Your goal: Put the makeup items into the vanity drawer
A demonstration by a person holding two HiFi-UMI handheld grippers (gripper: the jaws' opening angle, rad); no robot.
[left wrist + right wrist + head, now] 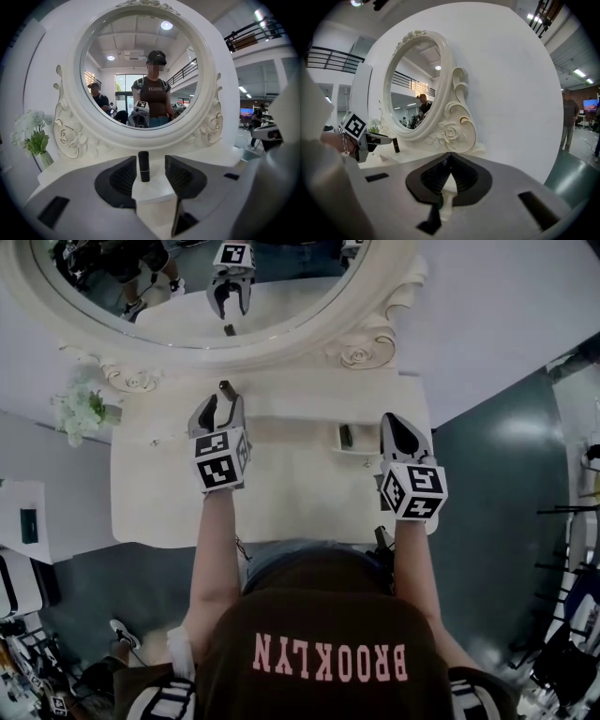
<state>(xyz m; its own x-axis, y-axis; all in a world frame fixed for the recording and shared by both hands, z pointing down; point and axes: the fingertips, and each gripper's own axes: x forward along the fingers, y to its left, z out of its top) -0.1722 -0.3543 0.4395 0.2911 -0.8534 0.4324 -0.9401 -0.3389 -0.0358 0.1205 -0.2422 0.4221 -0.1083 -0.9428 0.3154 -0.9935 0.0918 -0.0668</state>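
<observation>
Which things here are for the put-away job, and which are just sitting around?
For the job:
- lipstick, upright, by the open left tool
- small dark item on the vanity top, likely makeup
- right tool, shut and empty

Just sitting around:
- flowers
- mirror

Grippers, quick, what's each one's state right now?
Left gripper: open, lipstick at its jaw tips, not gripped.
Right gripper: shut, empty.
</observation>
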